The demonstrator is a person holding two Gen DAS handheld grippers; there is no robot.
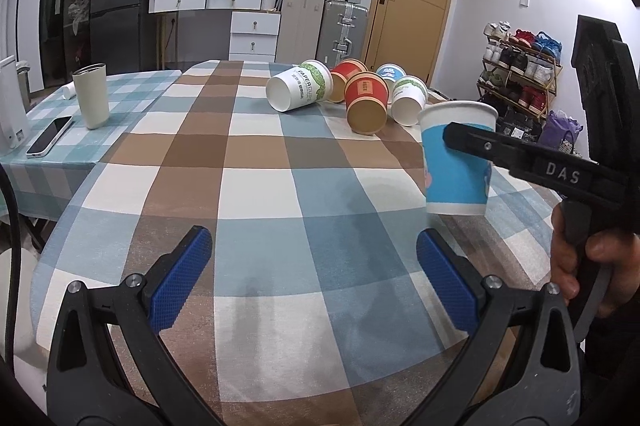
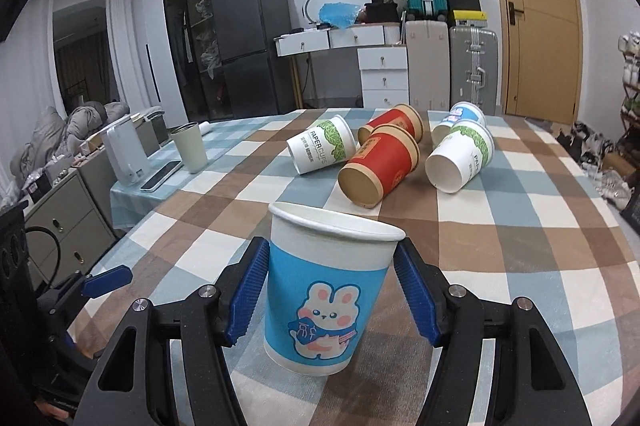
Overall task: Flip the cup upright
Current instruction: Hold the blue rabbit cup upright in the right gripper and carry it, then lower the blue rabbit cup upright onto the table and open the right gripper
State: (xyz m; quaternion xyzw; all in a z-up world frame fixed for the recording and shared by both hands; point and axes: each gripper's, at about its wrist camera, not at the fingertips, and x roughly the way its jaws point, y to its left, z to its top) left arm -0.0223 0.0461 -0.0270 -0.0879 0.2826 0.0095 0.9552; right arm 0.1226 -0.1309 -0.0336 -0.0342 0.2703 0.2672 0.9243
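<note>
Checked cloth on bench (image 2: 520, 226), five tipped cups far. Right gripper (image 2: 330, 290) flanks upright blue cup (image 2: 324, 290); contact uncertain, left pad looks touching. Left gripper (image 1: 314, 282) gapes, empty. Advice: seat base flat before spreading pads

A checkered tablecloth (image 2: 500, 226) is covering the table; five paper cups (image 2: 378, 166) are lying toppled at 12 o'clock.

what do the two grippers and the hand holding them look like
Both the left gripper and right gripper have black plastic frames with silver screws and blue textured pads on the fingers. The right one's arm carries white "DAS" lettering. A bare hand grips its black handle.
</note>
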